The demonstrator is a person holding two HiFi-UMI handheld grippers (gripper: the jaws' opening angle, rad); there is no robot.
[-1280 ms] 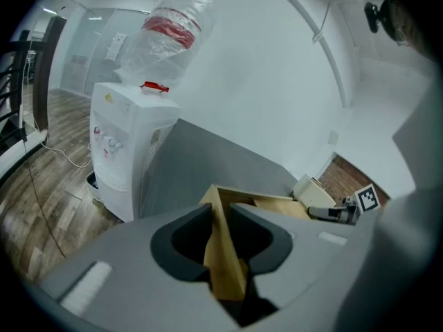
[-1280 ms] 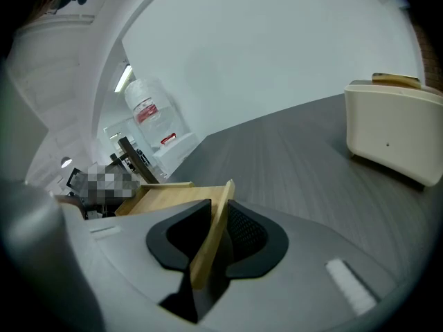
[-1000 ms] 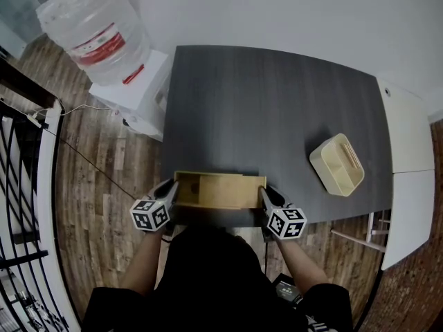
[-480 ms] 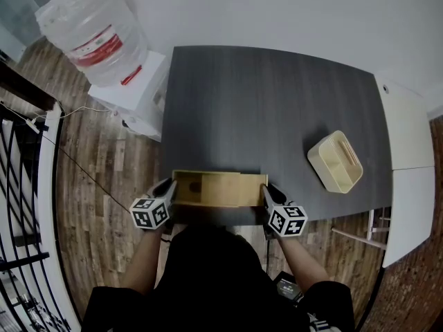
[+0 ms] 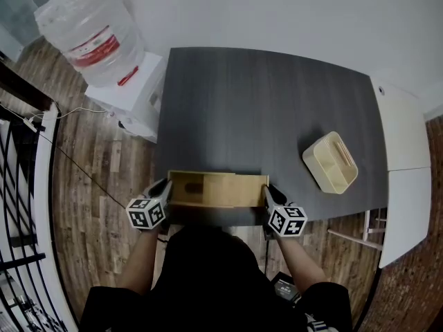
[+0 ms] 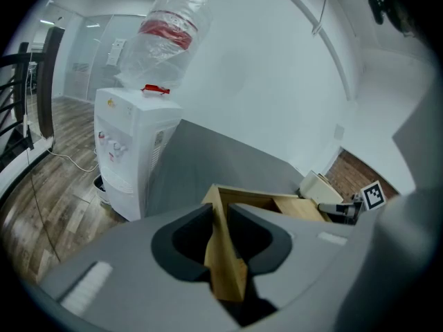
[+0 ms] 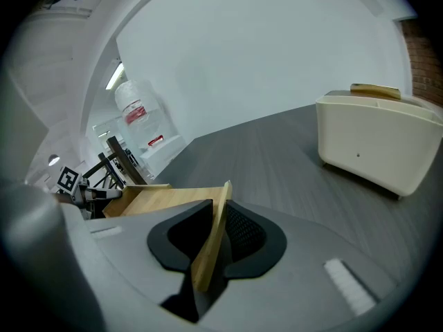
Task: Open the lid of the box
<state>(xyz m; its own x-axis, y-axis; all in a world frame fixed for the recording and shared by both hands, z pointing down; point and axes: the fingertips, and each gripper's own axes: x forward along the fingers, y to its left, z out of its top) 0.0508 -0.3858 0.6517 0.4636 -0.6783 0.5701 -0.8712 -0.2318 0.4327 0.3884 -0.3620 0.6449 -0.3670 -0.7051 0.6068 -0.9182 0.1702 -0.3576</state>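
Leftward a little, the wooden box and the left gripper have slid. Long, flat and smooth, the box lies at the lower middle, on the near edge of the dark, grainy table. The left gripper pinches its thin left end wall. The right gripper is closing on the right end wall. The person's head hides the box's front. A cream, rounded holder sits well apart at the right.

Wooden rect. box flat, near edge of table.
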